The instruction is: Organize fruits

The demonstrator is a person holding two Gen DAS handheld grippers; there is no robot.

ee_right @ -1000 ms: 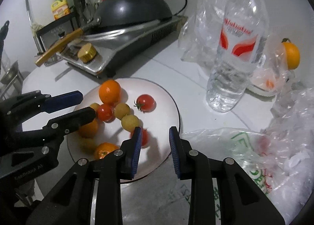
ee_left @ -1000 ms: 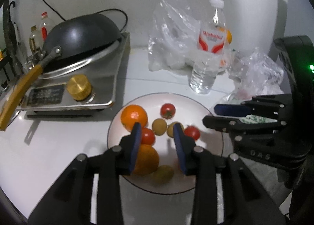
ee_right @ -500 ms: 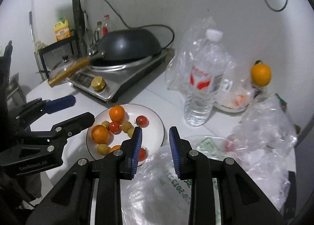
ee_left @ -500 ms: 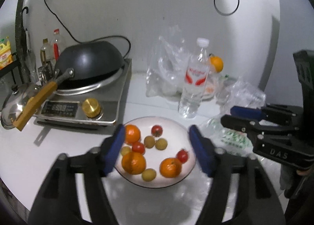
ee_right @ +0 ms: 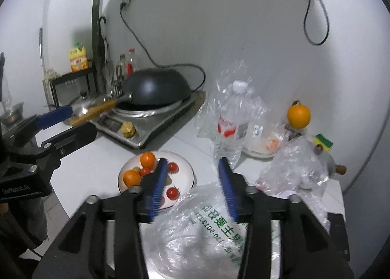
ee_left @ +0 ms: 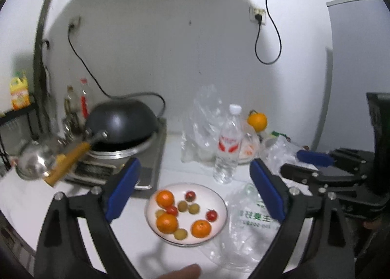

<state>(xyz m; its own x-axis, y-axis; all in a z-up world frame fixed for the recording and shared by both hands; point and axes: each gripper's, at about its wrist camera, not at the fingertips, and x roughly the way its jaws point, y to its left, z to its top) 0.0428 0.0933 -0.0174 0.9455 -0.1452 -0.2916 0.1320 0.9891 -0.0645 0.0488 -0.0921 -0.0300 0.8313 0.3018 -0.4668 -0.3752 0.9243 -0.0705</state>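
While on plate (ee_left: 207, 196), three oranges (ee_left: 166, 223), three tomatoes (ee_left: 211, 215)

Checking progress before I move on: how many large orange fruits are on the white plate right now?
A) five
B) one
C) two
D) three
D: the left wrist view shows three oranges on the white plate, among small red tomatoes and small yellowish fruits.
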